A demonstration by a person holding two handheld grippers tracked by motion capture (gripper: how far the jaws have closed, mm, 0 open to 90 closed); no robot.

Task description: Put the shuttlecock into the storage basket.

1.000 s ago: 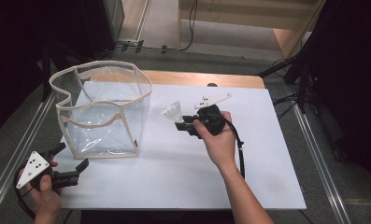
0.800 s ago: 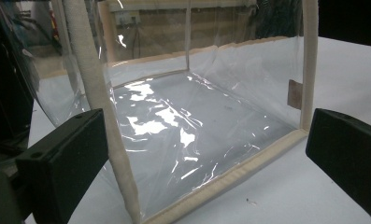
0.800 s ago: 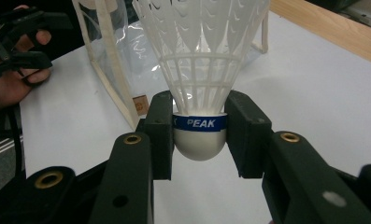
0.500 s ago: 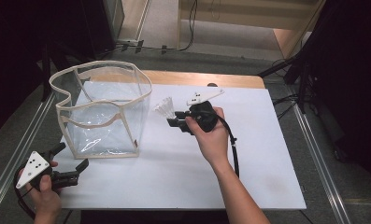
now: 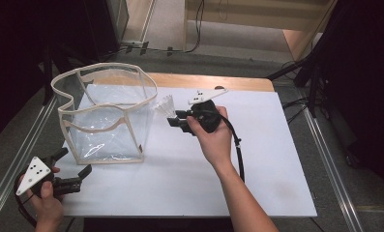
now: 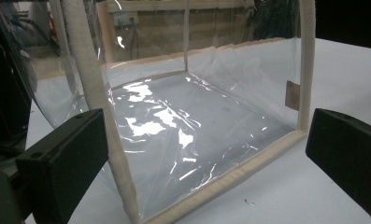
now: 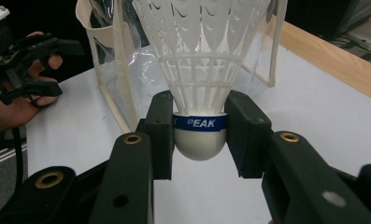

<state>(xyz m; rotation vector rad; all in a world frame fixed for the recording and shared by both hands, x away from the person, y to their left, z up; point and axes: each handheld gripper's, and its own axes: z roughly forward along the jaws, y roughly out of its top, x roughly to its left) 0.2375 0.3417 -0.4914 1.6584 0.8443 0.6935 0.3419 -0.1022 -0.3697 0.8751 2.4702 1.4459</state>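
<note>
A: What has the right gripper got?

B: A shuttlecock. Its jaws pinch the white cork base at the blue band, one pad on each side, and the plastic skirt fans away from the hand.

A: And where is that over the table?

B: In the high view the right gripper is held above the table's middle, nearer the far edge, with the shuttlecock pointing at the bag and just beside its right wall.

A: The bag?

B: Clear plastic with cream trim, open at the top, standing upright toward the far left corner.

A: The left gripper?

B: Low at the near left corner, jaws spread wide with nothing between them, aimed at the bag's near bottom edge, close to it.
</note>
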